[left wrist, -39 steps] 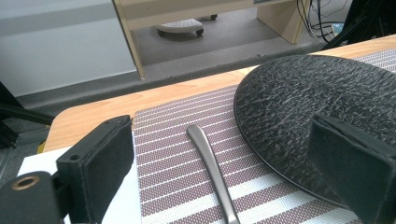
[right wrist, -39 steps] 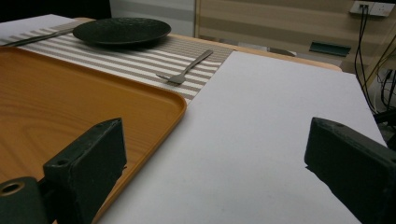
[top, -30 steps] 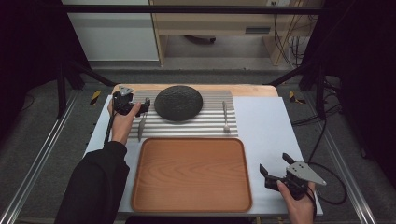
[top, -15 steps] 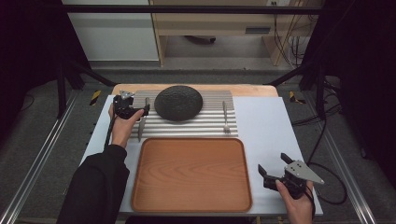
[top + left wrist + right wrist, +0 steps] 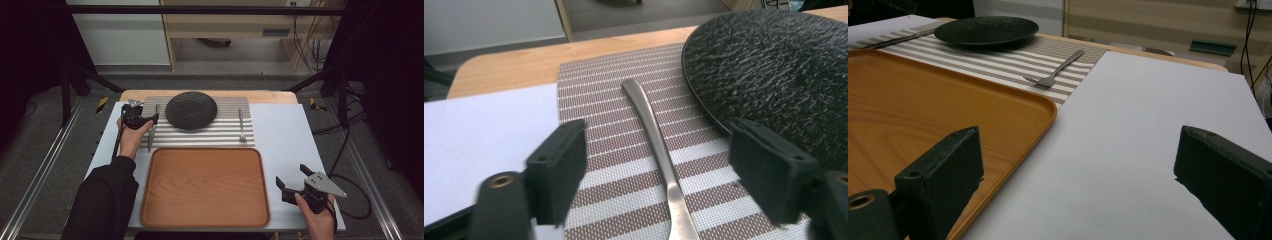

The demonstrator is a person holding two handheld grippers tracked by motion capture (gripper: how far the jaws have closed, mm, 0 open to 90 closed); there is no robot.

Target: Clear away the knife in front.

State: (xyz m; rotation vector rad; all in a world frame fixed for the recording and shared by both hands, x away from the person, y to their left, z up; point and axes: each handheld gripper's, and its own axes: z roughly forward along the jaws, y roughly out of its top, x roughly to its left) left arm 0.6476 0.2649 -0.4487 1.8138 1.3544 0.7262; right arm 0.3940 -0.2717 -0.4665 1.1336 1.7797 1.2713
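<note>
A metal knife (image 5: 152, 132) lies on the striped placemat (image 5: 200, 136), just left of the black textured plate (image 5: 191, 110). My left gripper (image 5: 151, 120) is low over the knife's handle (image 5: 651, 125). Its jaws have just been closing and stand on either side of the handle, with gaps showing on both sides. The plate (image 5: 774, 65) is close beside the right jaw. A fork (image 5: 241, 125) lies on the mat right of the plate. My right gripper (image 5: 291, 175) hovers open over the white table surface, right of the wooden tray (image 5: 205, 187), with nothing between its jaws.
The tray (image 5: 923, 100) sits in front of the placemat. The fork (image 5: 1055, 70) and plate (image 5: 985, 30) lie beyond it. White board (image 5: 290, 130) stretches to the right of the mat. Metal frame rails run along both sides of the table.
The left gripper has shifted slightly toward the near side along the knife, and its jaws have narrowed around the handle. The right gripper has not moved.
</note>
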